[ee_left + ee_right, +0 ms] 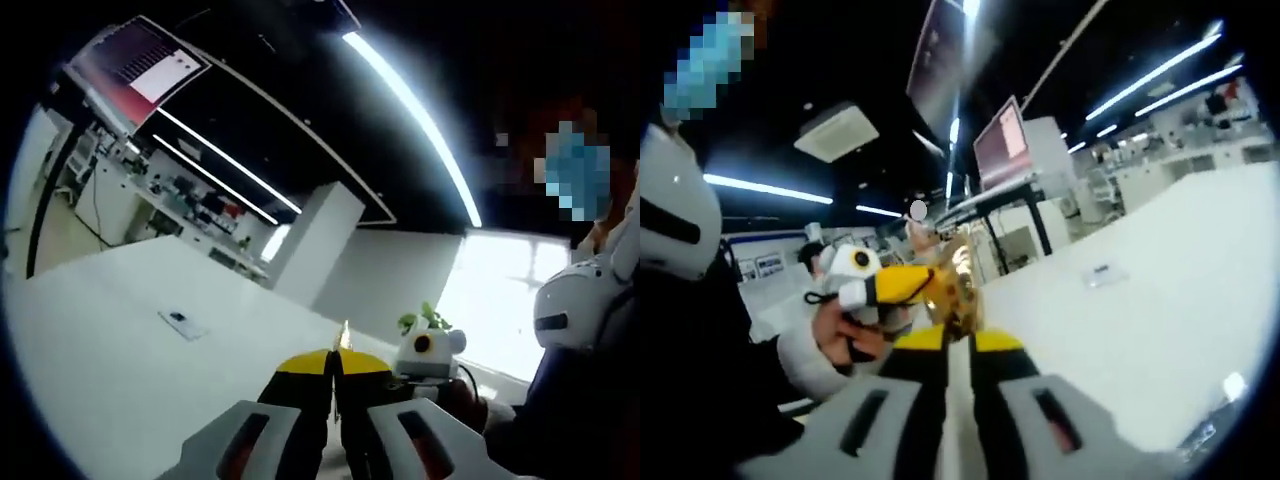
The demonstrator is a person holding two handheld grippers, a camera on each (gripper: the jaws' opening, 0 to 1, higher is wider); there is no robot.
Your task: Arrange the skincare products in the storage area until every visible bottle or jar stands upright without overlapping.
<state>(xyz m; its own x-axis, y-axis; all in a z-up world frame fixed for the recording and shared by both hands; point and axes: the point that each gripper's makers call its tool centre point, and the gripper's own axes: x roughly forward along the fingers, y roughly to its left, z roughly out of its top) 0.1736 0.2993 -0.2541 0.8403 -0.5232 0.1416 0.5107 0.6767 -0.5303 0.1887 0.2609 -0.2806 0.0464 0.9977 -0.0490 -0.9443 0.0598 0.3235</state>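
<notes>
In the left gripper view, the white bench [130, 330] fills the lower left, bare but for a small flat card [183, 323]. At bottom centre the left claw [333, 372] is closed on a thin gold-tipped item [345, 335]. In the right gripper view, the right claw [958, 345] pinches a crinkly gold object [955, 285] at centre. Likely a transfer step; next, find the storage area.
</notes>
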